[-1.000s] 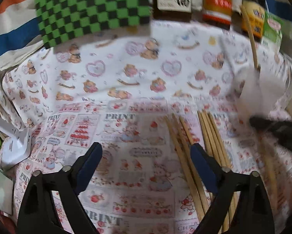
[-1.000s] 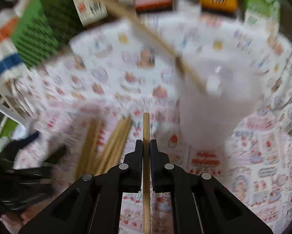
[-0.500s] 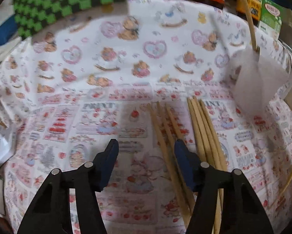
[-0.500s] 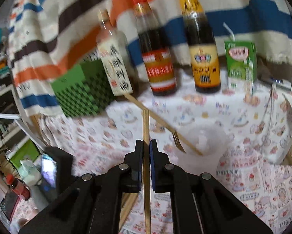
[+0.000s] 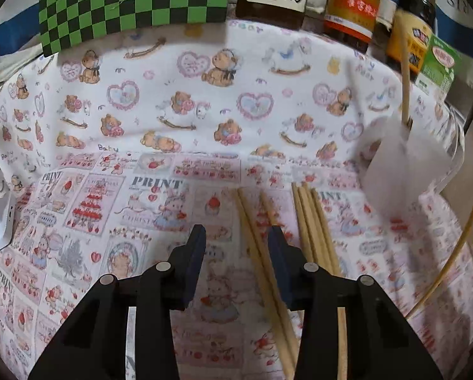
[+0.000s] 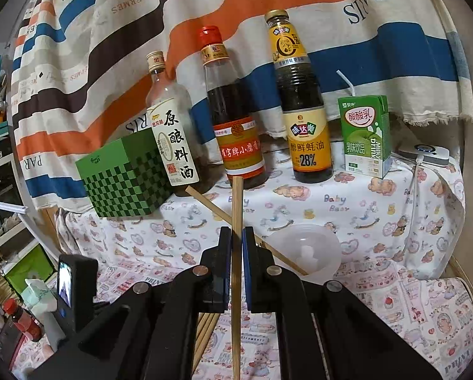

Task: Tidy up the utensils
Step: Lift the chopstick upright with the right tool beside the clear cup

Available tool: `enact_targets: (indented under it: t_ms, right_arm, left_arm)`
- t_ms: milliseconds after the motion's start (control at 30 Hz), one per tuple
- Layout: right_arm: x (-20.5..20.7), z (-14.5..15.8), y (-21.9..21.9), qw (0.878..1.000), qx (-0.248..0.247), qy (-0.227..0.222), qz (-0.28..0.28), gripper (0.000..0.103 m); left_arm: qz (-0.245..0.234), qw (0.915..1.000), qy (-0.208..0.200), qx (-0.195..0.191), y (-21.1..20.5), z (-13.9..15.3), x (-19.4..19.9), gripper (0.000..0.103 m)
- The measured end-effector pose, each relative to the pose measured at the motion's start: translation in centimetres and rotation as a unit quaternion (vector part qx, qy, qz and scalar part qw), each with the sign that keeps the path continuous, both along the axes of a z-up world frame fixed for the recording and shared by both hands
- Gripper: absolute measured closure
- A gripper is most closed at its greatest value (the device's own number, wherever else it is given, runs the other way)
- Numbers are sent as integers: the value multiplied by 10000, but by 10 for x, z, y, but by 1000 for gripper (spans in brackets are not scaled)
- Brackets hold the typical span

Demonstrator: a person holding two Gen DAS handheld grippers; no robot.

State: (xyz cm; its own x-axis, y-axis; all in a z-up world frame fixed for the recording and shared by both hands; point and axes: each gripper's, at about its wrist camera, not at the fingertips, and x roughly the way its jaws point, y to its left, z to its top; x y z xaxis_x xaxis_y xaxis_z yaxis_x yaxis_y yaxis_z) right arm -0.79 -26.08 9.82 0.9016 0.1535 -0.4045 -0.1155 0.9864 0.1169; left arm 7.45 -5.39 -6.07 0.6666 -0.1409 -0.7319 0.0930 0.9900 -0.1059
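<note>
Several wooden chopsticks (image 5: 315,228) lie on the printed tablecloth (image 5: 160,120). My left gripper (image 5: 236,247) hovers low over them, its jaws closing, with a couple of chopsticks (image 5: 252,240) between the fingers and no pad visibly pressing. My right gripper (image 6: 236,240) is shut on a single chopstick (image 6: 237,202), held upright above the table. Just right of it stands a translucent plastic cup (image 6: 302,250) with one chopstick (image 6: 209,205) leaning out to the left. The left wrist view has the cup (image 5: 407,164) at the right.
Three sauce bottles (image 6: 236,126), a green drink carton (image 6: 363,136) and a green checkered box (image 6: 125,177) line the back of the table before a striped cloth. A white device (image 6: 426,155) with a cable sits at the far right. Shelves stand on the left.
The left jaws have narrowed around the lying chopsticks. The right gripper has risen and tipped up with its chopstick, from looking down at the cup to facing the bottles.
</note>
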Motion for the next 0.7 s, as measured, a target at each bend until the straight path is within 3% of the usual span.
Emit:
enact_targets:
  t_ms: [100,200,300,567,700]
  right_arm:
    - [0,-1,-1,10000,1,-31,0,95]
    - [1,-2,-4,10000,10,-26,-60,95]
    - [3,-3,-5,9999,-7,-16,-112,95]
    - [6,-4,-9,9998,35,18,-176,95]
    - [6,-5,-9,9997,-8,7,-231,95]
  left_arm:
    - [230,9983,535,64,-1,0,23,68]
    - [504,9958,766,64,3,-4,40,70]
    - [525,9948,837,-246,7,-11,46,74]
    - [374,9971,662,-16,4,-11,43,74]
    - [364,9969,613,323,-10,-11,40,74]
